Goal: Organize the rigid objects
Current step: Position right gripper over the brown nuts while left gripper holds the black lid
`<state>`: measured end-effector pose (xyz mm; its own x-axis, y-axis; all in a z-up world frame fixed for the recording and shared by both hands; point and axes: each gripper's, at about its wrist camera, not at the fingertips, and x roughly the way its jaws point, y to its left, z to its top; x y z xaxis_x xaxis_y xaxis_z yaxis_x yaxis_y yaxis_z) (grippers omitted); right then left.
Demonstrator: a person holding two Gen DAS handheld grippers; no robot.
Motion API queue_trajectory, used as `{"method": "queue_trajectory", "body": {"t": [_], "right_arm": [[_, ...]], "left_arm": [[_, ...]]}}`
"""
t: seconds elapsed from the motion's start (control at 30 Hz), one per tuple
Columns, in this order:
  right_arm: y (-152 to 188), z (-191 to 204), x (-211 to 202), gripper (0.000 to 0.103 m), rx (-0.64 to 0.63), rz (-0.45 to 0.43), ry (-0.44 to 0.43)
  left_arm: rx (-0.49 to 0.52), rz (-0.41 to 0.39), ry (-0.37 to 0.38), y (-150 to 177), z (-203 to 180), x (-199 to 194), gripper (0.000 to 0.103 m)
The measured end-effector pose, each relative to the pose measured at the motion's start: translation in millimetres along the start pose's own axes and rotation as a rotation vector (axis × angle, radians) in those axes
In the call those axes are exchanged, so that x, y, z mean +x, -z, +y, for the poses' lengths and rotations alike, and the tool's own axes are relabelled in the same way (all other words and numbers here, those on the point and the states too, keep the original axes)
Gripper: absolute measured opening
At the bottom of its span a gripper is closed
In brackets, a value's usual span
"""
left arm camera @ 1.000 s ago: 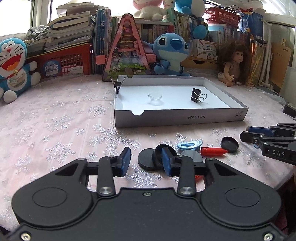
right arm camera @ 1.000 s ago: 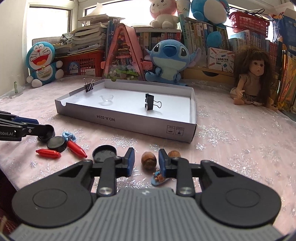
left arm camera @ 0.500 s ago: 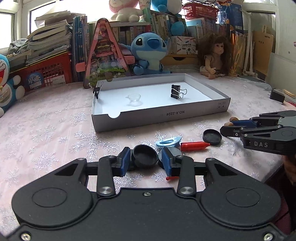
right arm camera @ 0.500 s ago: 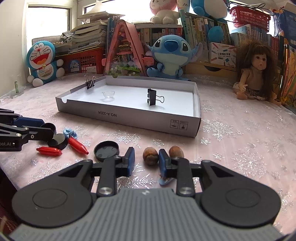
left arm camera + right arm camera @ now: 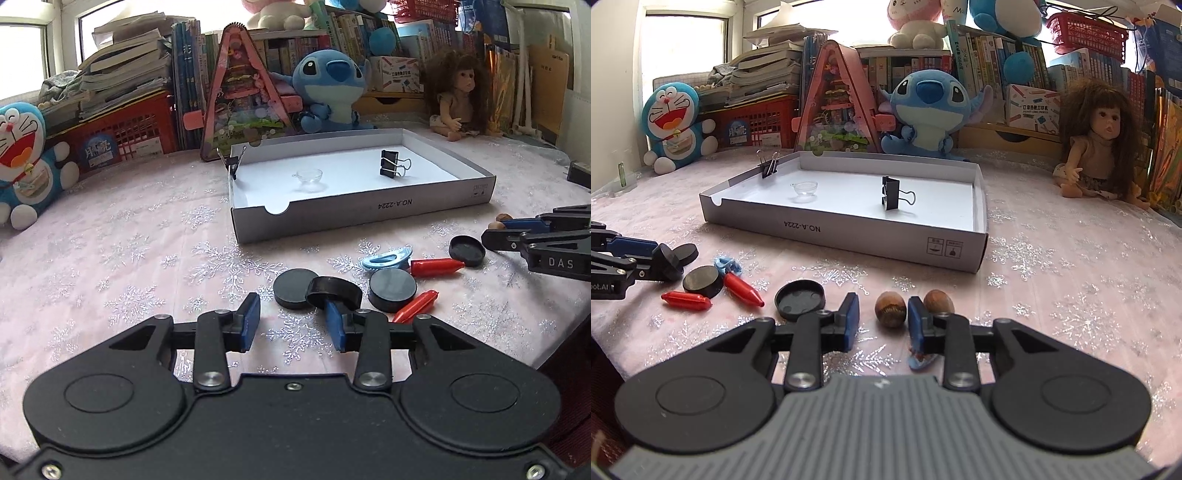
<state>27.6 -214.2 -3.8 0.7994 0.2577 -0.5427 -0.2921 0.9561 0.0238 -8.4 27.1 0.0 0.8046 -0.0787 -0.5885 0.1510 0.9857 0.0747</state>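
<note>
Surface: pink snowflake tablecloth point(image 5: 122, 236), white tray point(image 5: 354, 216) ahead.
Left gripper point(image 5: 291, 319): I see it open, gripping nothing; tilted black cap point(image 5: 334, 290) leans on one finger.
Right gripper point(image 5: 881, 319): open, straddling the acorn point(image 5: 891, 309).
Handling: I judge both light, stiff, smooth; pinch across the sides.

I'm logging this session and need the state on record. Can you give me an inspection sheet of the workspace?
Surface: pink snowflake tablecloth.
Job's things: white tray holding two binder clips and a clear dish; black caps, red capsules, blue clip and two nuts outside.
Clutter: nothing seen.
Grippers: left gripper open, one tilted cap against a finger; right gripper open around a nut.
Cables: nothing seen.
Surroundings: plush toys, doll, books.
</note>
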Motion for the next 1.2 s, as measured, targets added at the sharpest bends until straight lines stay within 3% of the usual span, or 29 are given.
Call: {"method": "queue_trajectory", "body": {"t": [0.3,1.2], "right_arm": [[0,0,0,0.039,0.0,0.0,-0.001],[1,0,0,0.039,0.0,-0.001,-0.001]], "left_arm": [[0.058,-0.03,0.039,-3,-19,-2,0.036],[0.063,-0.045,0.078,-2,-23,-4,0.035]]}}
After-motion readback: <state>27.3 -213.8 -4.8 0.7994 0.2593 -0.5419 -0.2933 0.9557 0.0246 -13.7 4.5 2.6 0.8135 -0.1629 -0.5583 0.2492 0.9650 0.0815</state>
